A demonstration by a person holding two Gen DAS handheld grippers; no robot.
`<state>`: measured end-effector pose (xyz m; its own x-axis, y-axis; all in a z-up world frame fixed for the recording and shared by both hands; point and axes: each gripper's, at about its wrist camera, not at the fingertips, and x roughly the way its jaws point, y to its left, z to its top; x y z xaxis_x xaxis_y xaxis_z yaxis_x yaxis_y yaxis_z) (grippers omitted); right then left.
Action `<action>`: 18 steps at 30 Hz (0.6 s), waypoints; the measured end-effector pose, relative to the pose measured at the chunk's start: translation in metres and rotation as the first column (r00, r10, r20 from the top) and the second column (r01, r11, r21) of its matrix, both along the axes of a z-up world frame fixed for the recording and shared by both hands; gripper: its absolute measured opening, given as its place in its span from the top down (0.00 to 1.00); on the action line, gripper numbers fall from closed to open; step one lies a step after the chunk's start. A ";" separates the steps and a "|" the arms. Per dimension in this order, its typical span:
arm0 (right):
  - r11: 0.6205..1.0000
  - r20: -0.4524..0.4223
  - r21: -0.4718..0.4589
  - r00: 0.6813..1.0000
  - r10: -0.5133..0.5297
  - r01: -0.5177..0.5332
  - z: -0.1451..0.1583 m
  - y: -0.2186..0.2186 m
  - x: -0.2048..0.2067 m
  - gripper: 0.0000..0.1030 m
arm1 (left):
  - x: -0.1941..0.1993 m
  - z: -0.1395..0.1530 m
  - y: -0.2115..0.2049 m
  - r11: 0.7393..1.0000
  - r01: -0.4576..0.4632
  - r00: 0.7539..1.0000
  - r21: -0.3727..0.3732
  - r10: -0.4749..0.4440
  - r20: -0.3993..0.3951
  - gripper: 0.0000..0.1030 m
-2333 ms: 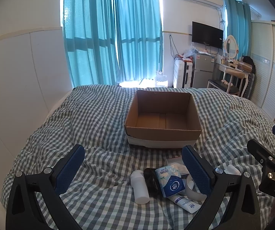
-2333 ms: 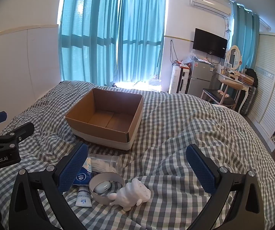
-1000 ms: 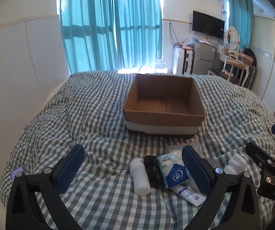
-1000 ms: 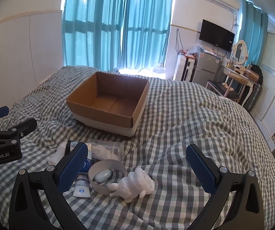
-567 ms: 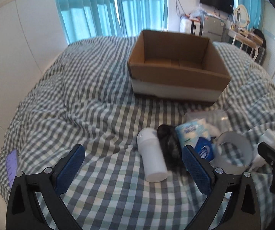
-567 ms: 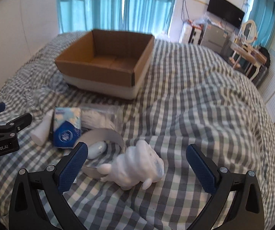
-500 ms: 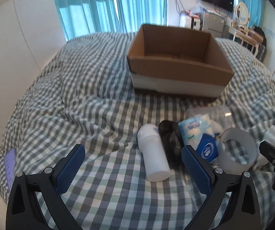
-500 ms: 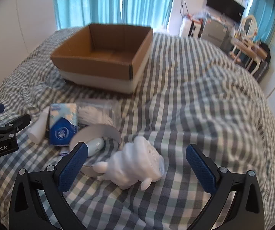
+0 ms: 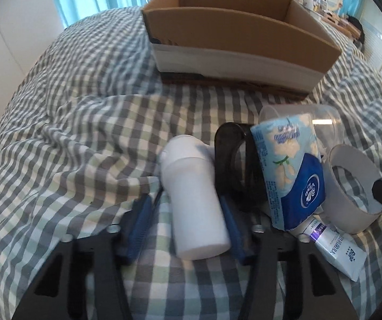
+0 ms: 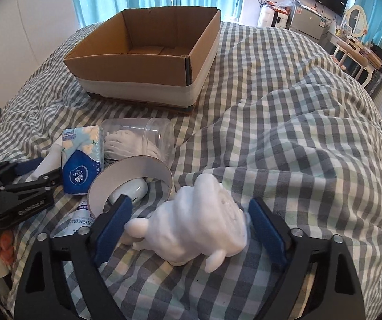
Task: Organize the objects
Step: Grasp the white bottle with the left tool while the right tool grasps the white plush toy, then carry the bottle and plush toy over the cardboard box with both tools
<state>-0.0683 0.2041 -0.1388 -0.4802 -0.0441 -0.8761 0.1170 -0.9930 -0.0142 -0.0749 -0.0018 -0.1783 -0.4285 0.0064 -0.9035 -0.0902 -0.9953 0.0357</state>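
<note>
Jaws on the left gripper (image 9: 187, 217) are closing around a white bottle (image 9: 195, 200) that lies on its side on the checked bed (image 9: 84, 133). The bottle sits right between the 2 blue pads. The pad on its right looks to be touching it, and the pad on its left is still a little way off, so the bottle is not squeezed yet.

Just to the right of the bottle is a dark see-through ring (image 9: 233, 165), touching it. Next comes a blue and white tissue pack (image 9: 289, 170), leaning on the dark ring. Behind the pack lies a clear jar (image 10: 137, 141) on its side with something white inside. Under the pack, a white tube (image 9: 337, 248) pokes out. Next to the pack stands a white tape ring (image 10: 131, 178), and a small white case (image 10: 135, 190) lies inside it.

Further right, the right gripper (image 10: 189, 225) has its jaws closing too. A white toy figure (image 10: 199, 221) lies between them. The left pad is at the toy's thin end, and the right pad is near its fat end with a small gap. The toy is not gripped yet.

Behind all of these, a brown cardboard box (image 10: 127, 64) sits open on the bed, and its floor is bare.
</note>
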 end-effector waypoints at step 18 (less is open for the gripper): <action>1.000 -0.080 0.012 0.996 0.030 -0.029 0.019 -0.006 0.020 0.18 | 0.021 0.030 -0.008 1.000 0.003 0.997 0.000 -0.003 -0.074 0.68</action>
